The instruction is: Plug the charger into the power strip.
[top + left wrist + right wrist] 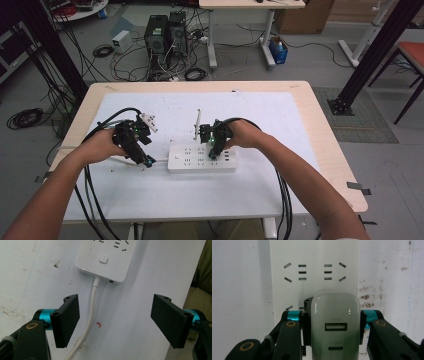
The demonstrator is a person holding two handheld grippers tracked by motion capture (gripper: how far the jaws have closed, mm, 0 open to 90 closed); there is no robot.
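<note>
No brand or readable writing shows on the white power strip (202, 158), which lies mid-tabletop (300, 107) on a white sheet (260, 115). The right hand-held gripper (334, 325) is clenched on a white charger (335, 322) with two ports on its face, held over the strip's sockets. The left hand-held gripper (115, 320) is released, jaws wide apart on either side of the strip's white cord (91, 312), just beside the switch end. Open sheet surrounds the strip; the near edge is well apart.
</note>
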